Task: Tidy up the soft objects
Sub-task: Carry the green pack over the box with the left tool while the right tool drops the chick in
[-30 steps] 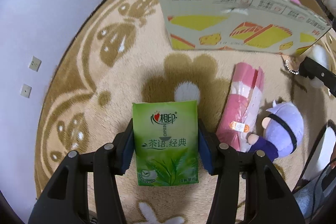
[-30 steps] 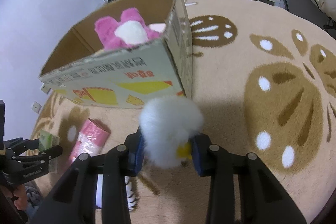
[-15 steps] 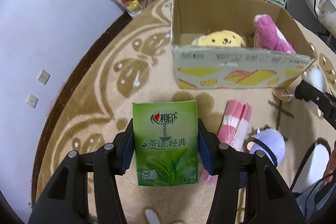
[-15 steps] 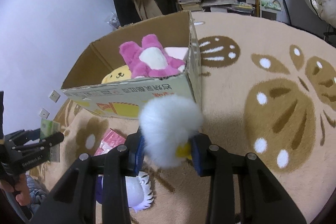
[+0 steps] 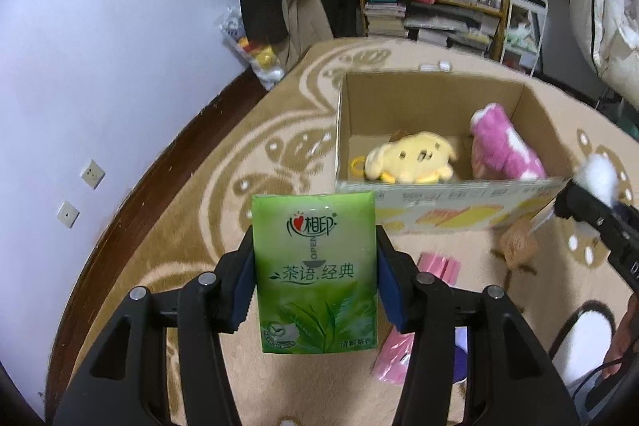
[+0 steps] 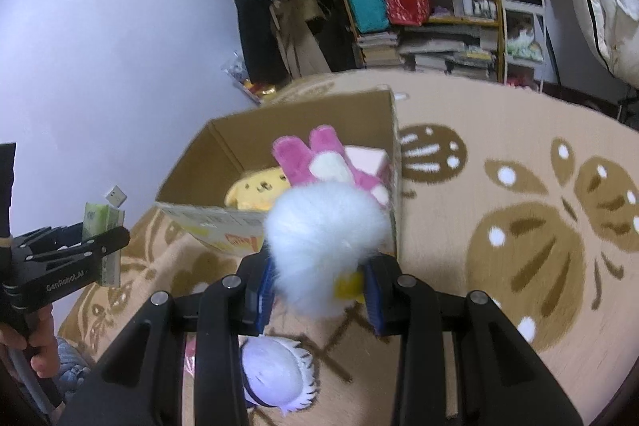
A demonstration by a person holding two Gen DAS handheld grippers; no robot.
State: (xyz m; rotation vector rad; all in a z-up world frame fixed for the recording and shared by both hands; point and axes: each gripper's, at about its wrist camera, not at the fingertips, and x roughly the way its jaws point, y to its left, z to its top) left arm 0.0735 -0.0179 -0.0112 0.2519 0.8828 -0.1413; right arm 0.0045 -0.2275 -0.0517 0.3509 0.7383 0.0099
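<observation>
Holding both loads above the rug (image 5: 247,130), the person has each gripper facing the open box (image 5: 435,94), which lies ahead of both. The left gripper (image 5: 315,278) pinches a green tissue pack (image 5: 315,274) by its two long edges, long axis upright; the box sits ahead and to its right, its near wall just beyond the pack's top edge in that view. The right gripper (image 6: 319,284) is clamped on a white fluffy toy (image 6: 323,246), and the box's near right corner appears just ahead of and below it, so the right hand looks the nearer to a drop, though depth is hard to judge. Inside the box lie a yellow plush (image 5: 411,156) and a pink plush (image 5: 503,148), leaving bare floor at the left. A pink roll (image 5: 437,264) and a purple doll (image 6: 275,374) lie on the rug below the grippers.

The pack reads "心相印", "OPEN" and "茶语.经典". The left gripper's side, in the right view, reads "GenRobot.AI". The box's printing is too blurred to read.
</observation>
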